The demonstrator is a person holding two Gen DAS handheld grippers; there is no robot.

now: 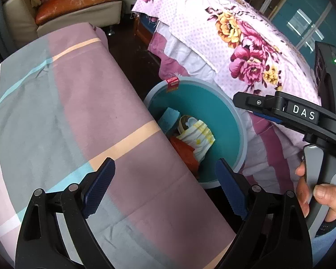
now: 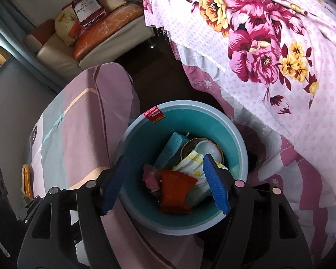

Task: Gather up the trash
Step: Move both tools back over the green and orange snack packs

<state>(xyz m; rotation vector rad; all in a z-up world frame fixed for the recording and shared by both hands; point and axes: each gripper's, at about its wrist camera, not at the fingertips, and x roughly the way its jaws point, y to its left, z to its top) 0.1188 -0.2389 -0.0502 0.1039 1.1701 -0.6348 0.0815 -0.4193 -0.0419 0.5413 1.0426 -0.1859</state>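
- One round bin (image 2: 145, 210), teal inside with a pale grey-blue rim, stands on the dark floor (image 2: 159, 76) between a cloth-covered counter (image 1: 62, 116) and a bed with a floral cover (image 1: 239, 42).
- A red label (image 2: 154, 114) hangs over the bin's far rim.
- Inside lies a heap of trash: an orange packet (image 2: 175, 190) nearest the camera, a pink scrap (image 2: 151, 178) just to its left, a crumpled white wrapper with yellow marks (image 2: 193, 163) touching the packet's right side, a teal carton (image 2: 170, 149) leaning upright behind them, and a brown round tub (image 2: 190, 146) with a white piece (image 2: 207, 150) in it at the back.
- From the left wrist view the counter's edge hides the near part of the bin, so only part of the heap shows.
- The right gripper (image 2: 165, 186) hangs directly above the bin's mouth, pointing down into it; its blue-padded jaws stand spread wide with nothing between them, the trash showing in the gap below.
- The left gripper (image 1: 165, 188) is held over the counter's edge, beside the bin; its jaws are likewise spread apart and empty.
- In the left wrist view the right hand (image 1: 318, 192) wraps the grey handle of the right gripper, thumb across the front, with the tool's black body reaching out over the bin.
- A sofa with an orange cushion (image 1: 78, 2) sits in the far corner.
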